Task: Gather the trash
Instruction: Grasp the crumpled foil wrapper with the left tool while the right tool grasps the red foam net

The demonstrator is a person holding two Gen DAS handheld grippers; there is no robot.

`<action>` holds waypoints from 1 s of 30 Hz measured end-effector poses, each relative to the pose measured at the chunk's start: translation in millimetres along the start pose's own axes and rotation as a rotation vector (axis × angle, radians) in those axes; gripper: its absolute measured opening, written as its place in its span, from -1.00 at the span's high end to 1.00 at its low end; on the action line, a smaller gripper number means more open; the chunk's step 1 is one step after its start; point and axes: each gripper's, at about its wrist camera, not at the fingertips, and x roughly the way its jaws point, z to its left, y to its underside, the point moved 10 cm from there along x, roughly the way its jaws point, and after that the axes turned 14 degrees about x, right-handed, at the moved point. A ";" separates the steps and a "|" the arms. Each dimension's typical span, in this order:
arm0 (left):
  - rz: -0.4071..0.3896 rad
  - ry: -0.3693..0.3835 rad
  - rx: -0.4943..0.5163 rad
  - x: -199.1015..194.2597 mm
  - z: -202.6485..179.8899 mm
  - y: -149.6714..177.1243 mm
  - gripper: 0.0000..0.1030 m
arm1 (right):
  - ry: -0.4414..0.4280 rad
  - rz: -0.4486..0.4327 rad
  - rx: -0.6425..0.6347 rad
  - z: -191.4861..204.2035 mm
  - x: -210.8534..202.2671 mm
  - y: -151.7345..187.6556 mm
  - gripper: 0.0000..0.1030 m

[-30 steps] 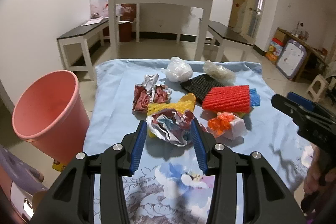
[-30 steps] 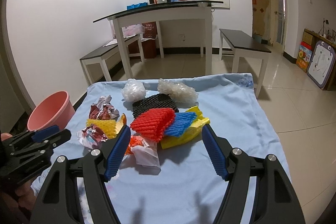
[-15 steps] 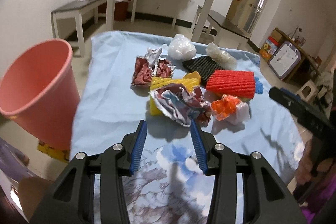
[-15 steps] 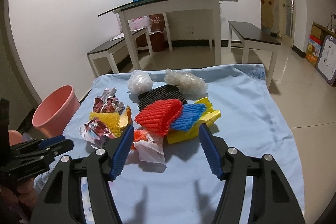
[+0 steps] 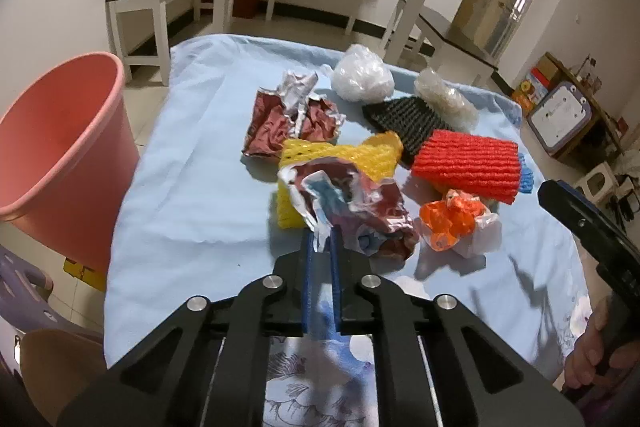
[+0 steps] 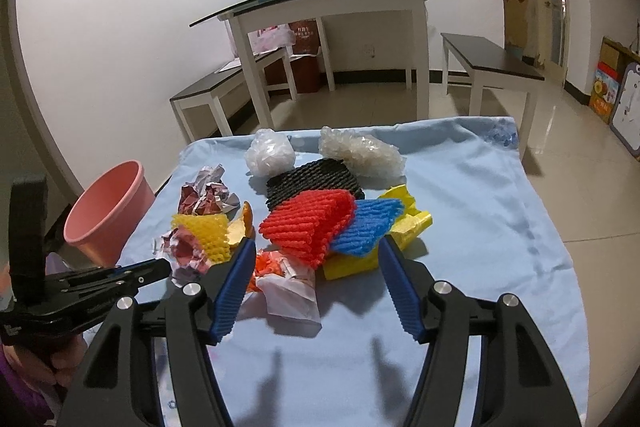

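My left gripper is shut on the near edge of a crumpled maroon, white and blue wrapper, which rests against a yellow foam net on the blue cloth. The same wrapper shows at the left gripper's tip in the right wrist view. My right gripper is open and empty, hovering above an orange and white plastic bag. A pink bin stands on the floor left of the table.
The cloth also holds a second crumpled wrapper, red, black and blue foam nets, a yellow bag and two clear plastic wads. A white table and benches stand behind.
My left gripper moved forward and closed on the near wrapper. My right gripper stayed open and edged slightly forward over the pile.
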 end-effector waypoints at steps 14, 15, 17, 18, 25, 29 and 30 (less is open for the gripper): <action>-0.102 0.023 0.026 -34.6 -0.7 -11.0 0.99 | -0.045 0.080 0.064 6.2 31.3 -6.7 0.17; -0.107 0.022 0.028 -36.4 -0.8 -12.0 0.99 | -0.046 0.088 0.067 6.6 33.3 -4.4 0.21; -0.115 0.019 0.035 -38.3 -1.3 -12.8 0.99 | -0.040 0.097 0.062 6.5 37.6 -0.6 0.38; -0.116 0.018 0.037 -38.8 -1.7 -12.6 0.99 | -0.036 0.102 0.058 6.3 39.9 1.0 0.46; -0.137 0.023 0.036 -45.4 -1.3 -14.5 0.99 | -0.038 0.093 0.051 5.4 36.4 0.6 0.90; -0.158 0.024 0.035 -51.7 1.3 -17.6 1.00 | -0.044 0.053 0.025 12.6 23.3 -6.2 0.91; -0.166 0.024 0.033 -54.5 2.0 -18.7 1.00 | -0.048 0.044 0.018 15.6 19.6 -8.1 0.92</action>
